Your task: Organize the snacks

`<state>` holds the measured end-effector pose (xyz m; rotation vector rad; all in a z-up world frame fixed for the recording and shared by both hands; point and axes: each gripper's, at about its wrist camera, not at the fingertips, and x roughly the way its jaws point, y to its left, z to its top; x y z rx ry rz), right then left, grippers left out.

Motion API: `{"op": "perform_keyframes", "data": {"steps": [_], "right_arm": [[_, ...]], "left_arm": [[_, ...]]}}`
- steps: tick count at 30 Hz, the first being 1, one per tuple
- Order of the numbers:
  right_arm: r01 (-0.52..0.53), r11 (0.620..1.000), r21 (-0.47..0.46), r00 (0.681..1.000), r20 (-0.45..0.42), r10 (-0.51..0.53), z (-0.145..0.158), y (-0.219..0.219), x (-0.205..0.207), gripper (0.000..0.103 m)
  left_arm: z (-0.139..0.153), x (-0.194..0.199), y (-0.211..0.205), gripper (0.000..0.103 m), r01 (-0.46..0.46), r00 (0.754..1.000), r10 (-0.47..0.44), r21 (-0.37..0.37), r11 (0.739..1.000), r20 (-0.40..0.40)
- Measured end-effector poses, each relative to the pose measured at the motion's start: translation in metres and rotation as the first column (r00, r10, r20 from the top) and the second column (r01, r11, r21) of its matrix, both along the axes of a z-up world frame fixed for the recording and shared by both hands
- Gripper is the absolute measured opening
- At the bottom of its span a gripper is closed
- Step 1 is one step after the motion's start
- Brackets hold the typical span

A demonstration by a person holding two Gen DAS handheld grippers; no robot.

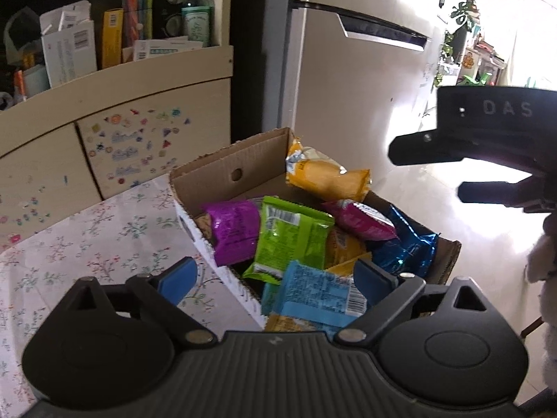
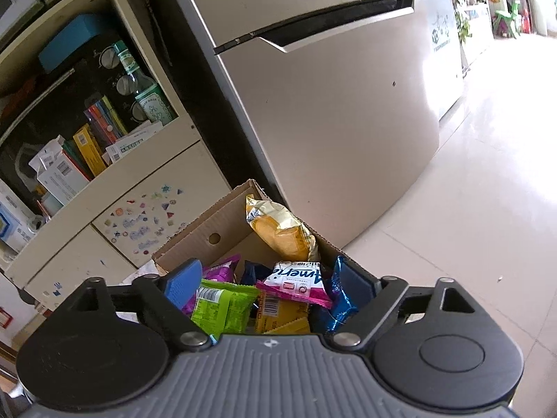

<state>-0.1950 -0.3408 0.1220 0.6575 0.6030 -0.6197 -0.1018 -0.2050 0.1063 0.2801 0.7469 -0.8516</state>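
"DAS" on right gripper (image 1: 487, 160), "Ameri" on white-pink snack packet (image 2: 296, 280)

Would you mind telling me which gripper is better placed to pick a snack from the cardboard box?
Probably left: the left gripper is open, low over the light blue packet; the right gripper hangs higher.

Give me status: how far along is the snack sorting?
Early, by the look of it. Done: nothing sorted is visible; the packets sit jumbled in the box. In hand: nothing; left tongs and right tongs are open and empty above it. Left: green packet, purple packet, yellow packet and the rest.
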Motion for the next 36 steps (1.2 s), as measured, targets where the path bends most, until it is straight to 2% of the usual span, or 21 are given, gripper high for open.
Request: {"op": "perform_keyframes", "data": {"steps": [8,15,26,36], "right_arm": [[0.045,0.999,-0.03,0.997,-0.068,-0.047,0.0,0.007,-0.017,0.102],[0.041,0.994,-0.1,0.986,-0.158,-0.057,-0.005,0.02,-0.025,0.103],[-0.023,0.986,-0.166,0.956,-0.292,-0.027,-0.021,0.036,-0.015,0.103],[-0.07,0.984,-0.162,0.943,-0.333,0.012,-0.033,0.045,-0.002,0.103]], "left_arm": [[0.006,0.003,0.006,0.1,-0.048,0.999,0.046,0.056,0.997,0.026],[0.007,0.007,0.011,0.102,-0.09,0.996,0.089,0.09,0.992,0.014],[0.003,0.013,0.009,0.102,-0.145,0.989,0.145,0.146,0.979,0.014],[-0.008,0.015,0.0,0.102,-0.159,0.987,0.157,0.222,0.962,0.028]]}}
